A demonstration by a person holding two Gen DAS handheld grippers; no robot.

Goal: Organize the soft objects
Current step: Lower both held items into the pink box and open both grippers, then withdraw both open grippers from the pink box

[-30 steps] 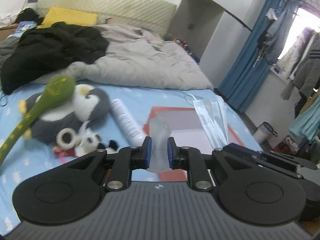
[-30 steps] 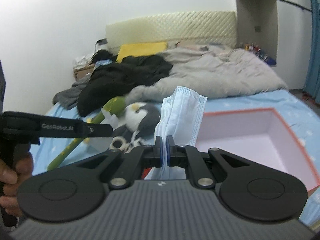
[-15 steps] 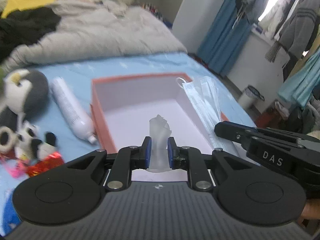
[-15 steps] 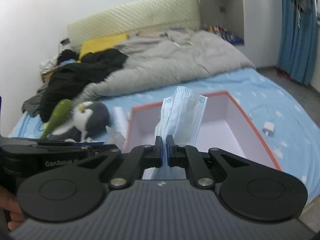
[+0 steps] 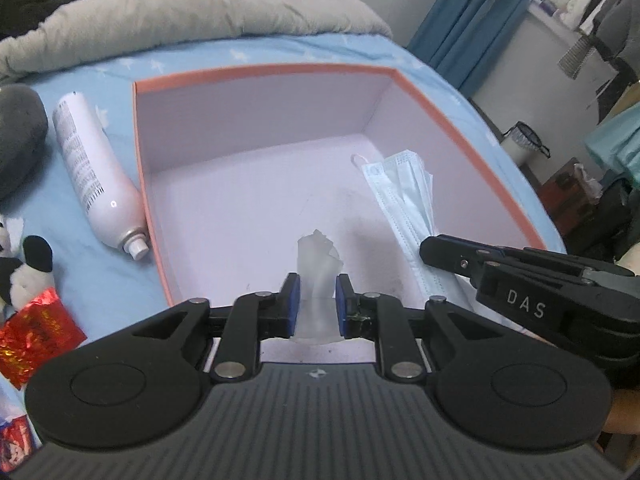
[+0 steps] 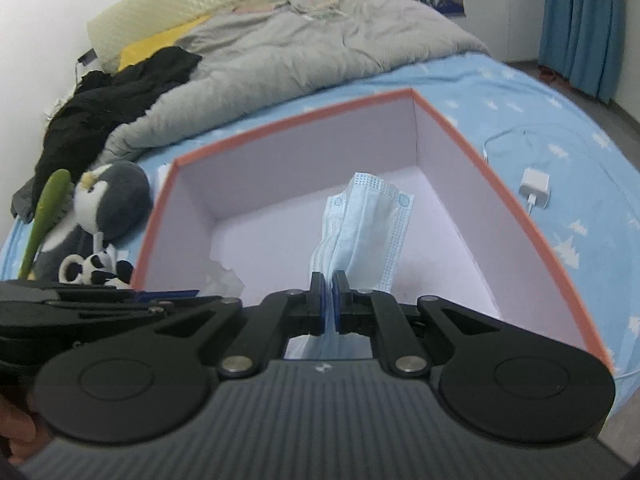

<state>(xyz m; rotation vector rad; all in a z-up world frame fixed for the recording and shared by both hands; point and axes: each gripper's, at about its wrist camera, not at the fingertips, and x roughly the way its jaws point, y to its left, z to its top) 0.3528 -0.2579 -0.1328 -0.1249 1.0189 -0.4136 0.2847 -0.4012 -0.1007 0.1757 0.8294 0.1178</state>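
An open box with an orange rim point(image 5: 256, 76) and a pale lilac inside lies on the blue bed sheet. My left gripper point(image 5: 317, 284) hangs over its near side; a translucent white soft piece point(image 5: 318, 252) sits between the blue pads, which still touch it as the jaws are opening. My right gripper point(image 6: 329, 280) is shut on a folded pale blue face mask point(image 6: 368, 216), whose free end reaches down into the box. In the left wrist view the mask point(image 5: 404, 192) lies along the box's right wall, and the right gripper point(image 5: 432, 246) comes in from the right.
A white spray bottle point(image 5: 92, 168) lies against the box's left wall. Left of it are a grey penguin plush point(image 6: 108, 200), a small panda plush point(image 6: 96, 270), a green plush point(image 6: 44, 208) and a red foil packet point(image 5: 36, 332). A white charger point(image 6: 534, 184) lies right of the box.
Both grippers have come down and forward from above the bed to over the box. The mask's end now hangs inside it. The left pads stand slightly wider around the translucent piece.
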